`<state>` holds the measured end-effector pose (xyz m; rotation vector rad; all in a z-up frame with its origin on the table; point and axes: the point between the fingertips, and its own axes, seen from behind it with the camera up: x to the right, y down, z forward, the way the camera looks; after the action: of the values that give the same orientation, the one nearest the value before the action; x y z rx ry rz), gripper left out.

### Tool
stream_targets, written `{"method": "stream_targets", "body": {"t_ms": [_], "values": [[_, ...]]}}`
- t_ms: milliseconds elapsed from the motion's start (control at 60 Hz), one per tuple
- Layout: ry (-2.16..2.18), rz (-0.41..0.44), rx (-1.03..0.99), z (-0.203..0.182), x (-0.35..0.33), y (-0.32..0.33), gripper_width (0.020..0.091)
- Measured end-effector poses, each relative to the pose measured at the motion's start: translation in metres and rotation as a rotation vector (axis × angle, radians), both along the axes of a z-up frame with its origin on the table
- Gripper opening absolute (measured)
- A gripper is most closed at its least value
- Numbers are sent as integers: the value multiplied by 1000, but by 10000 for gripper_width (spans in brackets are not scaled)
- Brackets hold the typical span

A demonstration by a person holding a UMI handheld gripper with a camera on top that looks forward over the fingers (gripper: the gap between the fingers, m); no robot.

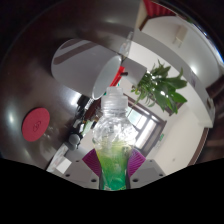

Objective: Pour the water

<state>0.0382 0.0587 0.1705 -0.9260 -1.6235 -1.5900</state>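
Gripper view, and everything's tilted pretty hard here. The gripper (116, 168) has its fingers clamped on a clear plastic bottle (113, 130), one pad pressing each side of the lower body, so the bottle sits right between them and sticks out ahead. The bottom part of the bottle looks green (liquid or tint, can't tell which). Its neck and cap end (116, 97) point away from the fingers toward a white cup (92, 66) just beyond, with the cup's opening seeming to face the bottle. There's a small red bit (119, 74) right beside the cup's rim. Off to one side beyond the fingers is a leafy green plant (160, 88), and to the other side a round red thing (36, 123) on the dark counter (55, 105).
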Motion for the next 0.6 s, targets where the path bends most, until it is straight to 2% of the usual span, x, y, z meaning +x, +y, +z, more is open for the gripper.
{"method": "stream_targets", "body": {"t_ms": [133,367,433,533,600], "values": [[-91,34,20,2,-14,4,300],[12,21,13,1,-8,3,303],[237,9,-22,3,-2,2,301],[783,-92,-73,1,8,-7,300],[1175,-125,-150,-3,14,-6,301]]}}
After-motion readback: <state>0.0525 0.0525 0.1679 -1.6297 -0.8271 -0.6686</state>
